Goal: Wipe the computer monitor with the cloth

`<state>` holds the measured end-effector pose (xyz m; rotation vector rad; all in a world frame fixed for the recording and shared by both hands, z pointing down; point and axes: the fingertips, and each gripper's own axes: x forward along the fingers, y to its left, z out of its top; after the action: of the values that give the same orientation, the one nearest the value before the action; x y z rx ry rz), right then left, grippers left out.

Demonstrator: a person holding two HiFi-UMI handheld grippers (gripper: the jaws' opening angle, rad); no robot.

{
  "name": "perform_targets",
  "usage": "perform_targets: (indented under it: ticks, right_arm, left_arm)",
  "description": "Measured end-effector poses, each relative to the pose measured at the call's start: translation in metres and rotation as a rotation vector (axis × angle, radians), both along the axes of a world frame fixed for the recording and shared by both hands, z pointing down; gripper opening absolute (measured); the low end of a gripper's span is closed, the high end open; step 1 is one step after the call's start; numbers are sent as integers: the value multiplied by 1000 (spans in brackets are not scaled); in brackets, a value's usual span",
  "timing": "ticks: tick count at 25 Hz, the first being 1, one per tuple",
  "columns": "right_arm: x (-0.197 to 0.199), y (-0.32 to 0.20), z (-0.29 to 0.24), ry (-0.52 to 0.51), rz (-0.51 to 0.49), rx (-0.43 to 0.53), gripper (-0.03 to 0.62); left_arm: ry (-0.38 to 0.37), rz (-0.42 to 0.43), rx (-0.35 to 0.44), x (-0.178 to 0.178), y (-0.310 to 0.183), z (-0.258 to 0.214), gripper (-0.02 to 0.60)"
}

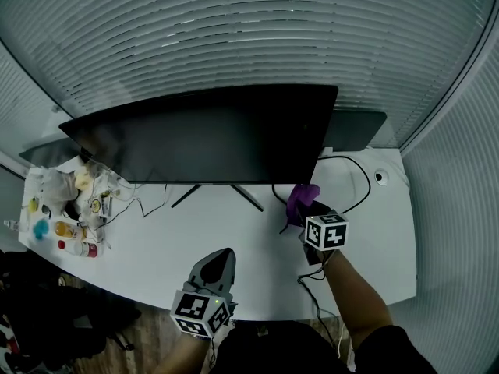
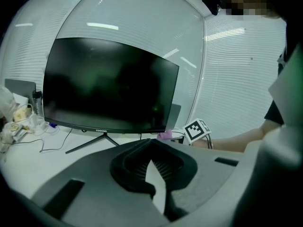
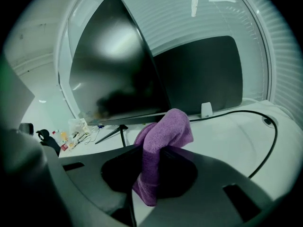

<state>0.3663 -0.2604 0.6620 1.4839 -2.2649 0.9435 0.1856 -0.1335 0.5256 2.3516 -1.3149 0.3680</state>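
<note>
A wide black monitor stands on thin legs at the middle of the white desk; its screen also fills the left gripper view and looms at the left of the right gripper view. My right gripper is shut on a purple cloth just below the monitor's right lower corner. The cloth bunches up out of the jaws, apart from the screen. My left gripper rests low near the desk's front edge with its jaws together and nothing in them.
A second dark screen stands behind at the right. A black cable loops over the desk's right part. Bottles, bags and wires clutter the left end. White blinds curve behind the desk.
</note>
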Motion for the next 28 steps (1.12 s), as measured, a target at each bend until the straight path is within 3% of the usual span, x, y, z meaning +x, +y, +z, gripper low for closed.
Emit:
perform_targets:
  ticks: [17, 28]
  right_arm:
    - [-17, -16, -5, 54, -2, 23, 78]
    - [-40, -31, -8, 154, 72, 15, 78]
  left_arm:
    - [1, 21, 27, -16, 3, -7, 5]
    - [33, 73, 13, -74, -11, -1, 5]
